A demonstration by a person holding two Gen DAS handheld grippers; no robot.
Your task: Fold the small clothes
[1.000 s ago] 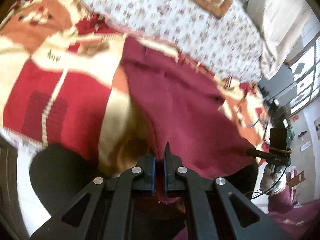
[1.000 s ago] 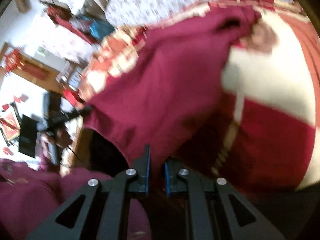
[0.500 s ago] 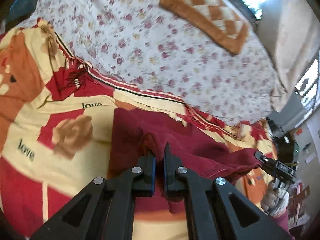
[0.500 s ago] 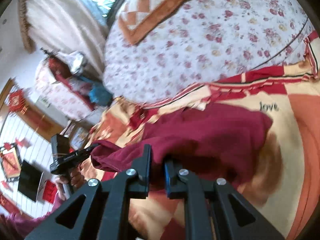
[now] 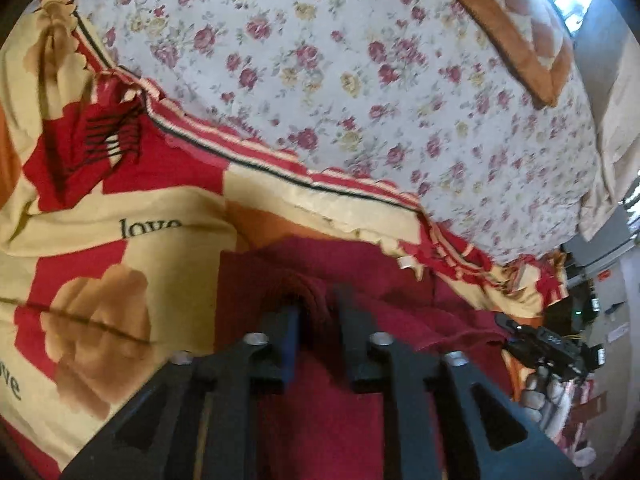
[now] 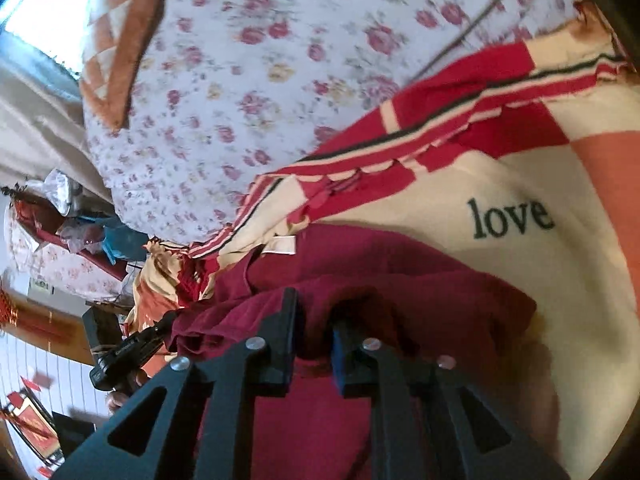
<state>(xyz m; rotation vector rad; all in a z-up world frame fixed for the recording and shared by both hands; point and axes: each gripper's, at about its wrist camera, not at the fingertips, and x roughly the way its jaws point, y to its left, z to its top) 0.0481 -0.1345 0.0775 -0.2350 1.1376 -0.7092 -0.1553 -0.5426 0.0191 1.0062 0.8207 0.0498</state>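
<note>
The dark red cloth (image 5: 332, 268) lies on the blanket (image 5: 120, 248) with the word "love" on it, just below the blanket's striped edge. The left gripper (image 5: 316, 312) is opening its jaws, and a bump of the red cloth sits between them; you can see a gap beside the cloth. The right gripper (image 6: 314, 316) is opening too, with a fold of the same red cloth (image 6: 400, 276) bunched between its jaws. Past the striped edge lies a flowery sheet (image 5: 360, 72).
</note>
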